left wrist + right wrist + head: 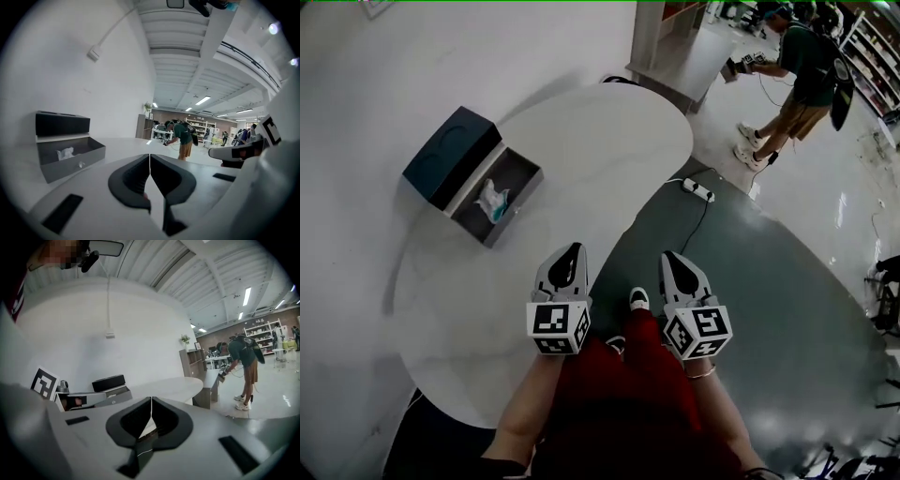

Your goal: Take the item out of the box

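A dark box (pixel 473 173) lies open at the far left of the round white table (pixel 609 141), lid folded back. Inside it sits a small white and teal item (pixel 494 202). In the left gripper view the box (pixel 65 150) shows at left with the white item (pixel 64 153) in its tray. The right gripper view catches the box (pixel 108 389) at a distance. My left gripper (pixel 572 255) hovers over the table's near edge, shut and empty, well short of the box. My right gripper (pixel 673 260) is beside it over the grey floor, jaws shut, nothing held.
A person (pixel 792 75) stands bent over on the floor at the far right. A white power strip (pixel 697 190) with its cable lies on the grey floor mat (pixel 787 309) past the table's right edge. A cabinet (pixel 675 37) stands behind the table.
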A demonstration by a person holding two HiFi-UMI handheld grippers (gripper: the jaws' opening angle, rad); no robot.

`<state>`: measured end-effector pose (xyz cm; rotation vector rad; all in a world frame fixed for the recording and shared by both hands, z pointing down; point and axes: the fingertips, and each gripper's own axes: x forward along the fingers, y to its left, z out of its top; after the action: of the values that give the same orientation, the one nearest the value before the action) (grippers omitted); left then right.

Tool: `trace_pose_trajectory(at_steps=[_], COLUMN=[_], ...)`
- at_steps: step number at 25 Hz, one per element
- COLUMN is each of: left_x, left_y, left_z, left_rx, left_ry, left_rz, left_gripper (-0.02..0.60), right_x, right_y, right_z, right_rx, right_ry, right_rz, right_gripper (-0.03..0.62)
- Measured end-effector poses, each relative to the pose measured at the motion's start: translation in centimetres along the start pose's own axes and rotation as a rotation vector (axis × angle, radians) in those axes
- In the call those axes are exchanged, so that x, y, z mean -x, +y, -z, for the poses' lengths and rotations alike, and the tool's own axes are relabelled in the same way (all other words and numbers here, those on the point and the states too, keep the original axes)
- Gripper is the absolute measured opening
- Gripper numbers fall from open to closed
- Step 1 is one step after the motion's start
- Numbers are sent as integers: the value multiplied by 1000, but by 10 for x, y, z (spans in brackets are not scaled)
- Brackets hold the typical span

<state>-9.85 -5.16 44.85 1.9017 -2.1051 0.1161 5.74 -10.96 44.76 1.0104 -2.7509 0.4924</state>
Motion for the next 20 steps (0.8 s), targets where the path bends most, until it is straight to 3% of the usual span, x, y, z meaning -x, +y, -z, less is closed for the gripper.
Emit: trace_pose_trajectory(at_steps=[7,15,20], left_x=[3,11,13], left_y=[51,105,128], left_z=[-17,-23,-29], left_rx=[33,62,106], left_ry=[-36,-20,-12], left_rz=[-232,-505,-614], left_gripper=[23,25,25], right_x=[-63,-125,-154], right_y=[20,46,60], right_z=[-19,-29,-31], right_rx=[55,90,112], right_ry=[36,82,125], right_rz=[-210,-408,-524], right_gripper=[17,17,17])
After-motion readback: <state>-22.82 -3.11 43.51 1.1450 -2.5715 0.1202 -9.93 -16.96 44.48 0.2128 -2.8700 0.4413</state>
